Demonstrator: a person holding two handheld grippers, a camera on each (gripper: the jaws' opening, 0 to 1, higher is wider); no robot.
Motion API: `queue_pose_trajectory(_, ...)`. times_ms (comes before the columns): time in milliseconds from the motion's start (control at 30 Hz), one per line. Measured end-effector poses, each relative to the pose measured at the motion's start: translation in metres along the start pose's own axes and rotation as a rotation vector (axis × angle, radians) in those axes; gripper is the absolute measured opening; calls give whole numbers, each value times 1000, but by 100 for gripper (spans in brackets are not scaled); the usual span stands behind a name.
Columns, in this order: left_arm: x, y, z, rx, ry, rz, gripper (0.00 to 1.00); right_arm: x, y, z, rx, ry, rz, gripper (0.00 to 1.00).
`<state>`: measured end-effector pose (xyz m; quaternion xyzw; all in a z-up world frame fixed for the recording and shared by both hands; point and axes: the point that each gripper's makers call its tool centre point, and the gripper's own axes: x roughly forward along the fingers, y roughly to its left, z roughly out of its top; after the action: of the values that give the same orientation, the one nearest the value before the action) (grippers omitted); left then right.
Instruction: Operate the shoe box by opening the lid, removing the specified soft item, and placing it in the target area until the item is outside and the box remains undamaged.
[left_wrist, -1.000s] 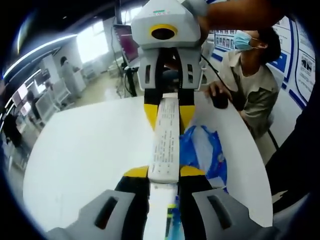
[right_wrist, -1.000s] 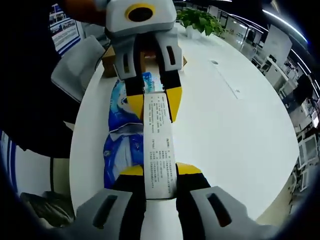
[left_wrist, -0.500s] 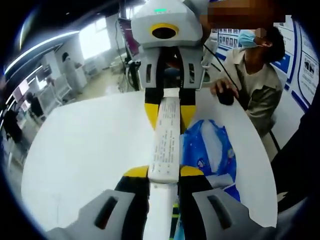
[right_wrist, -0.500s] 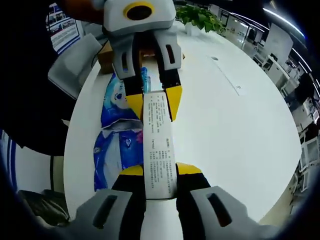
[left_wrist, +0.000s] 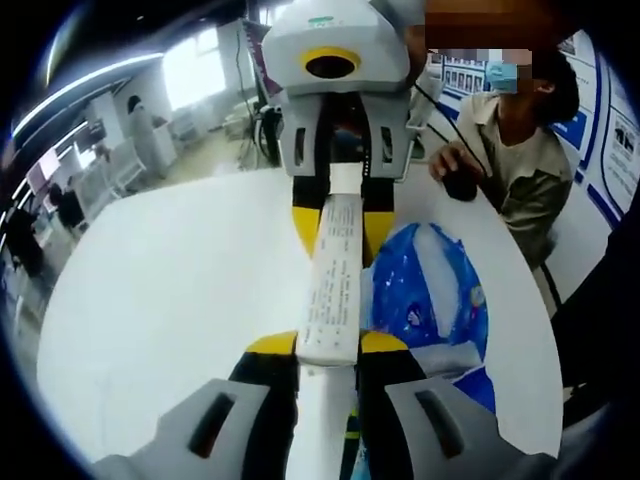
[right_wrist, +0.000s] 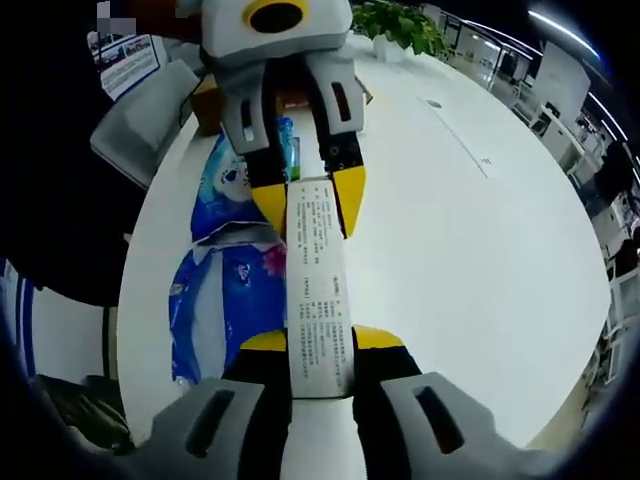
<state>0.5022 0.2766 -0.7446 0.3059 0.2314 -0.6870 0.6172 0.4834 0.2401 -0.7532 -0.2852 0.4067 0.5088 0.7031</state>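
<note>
Presently the blue-and-white soft package (left_wrist: 425, 300) is held above the white table (left_wrist: 170, 290), pinched from both ends along its white printed seam strip (left_wrist: 335, 290). The left gripper (left_wrist: 328, 345) is clamped on the near end of that strip in its own view, and the right gripper (left_wrist: 340, 215) grips the far end, facing it. In the right gripper view the same hold appears mirrored: the right gripper (right_wrist: 318, 340) has its jaws closed on the strip (right_wrist: 318, 290), and the left gripper (right_wrist: 308, 205) closes on the opposite end. The package body (right_wrist: 225, 290) hangs to one side of the strip.

Judged from this, the item is already out and the carry-and-place step is in hand. The next move calls for lowering both grippers together, keeping the strip level, then releasing both ends.

A brown cardboard box (right_wrist: 210, 100), likely the shoe box, sits behind the left gripper, near the table edge. The package hangs close to that curved edge, where a seated person (left_wrist: 515, 160) rests a hand. Wide bare tabletop lies on the other side; place toward it.
</note>
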Motion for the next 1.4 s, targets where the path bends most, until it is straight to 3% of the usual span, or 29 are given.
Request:
queue_pose_trajectory(1000,17,-1,-19,-49,31,-11,20,14,1,-17,55,26,32,21)
queue_pose_trajectory(1167,15,3,-14,-61,15,0,32,12,1,-16,53,23,28,20)
queue_pose_trajectory(1400,7,0,-5,-41,-9,6,37,2,1,-11,55,11,9,20)
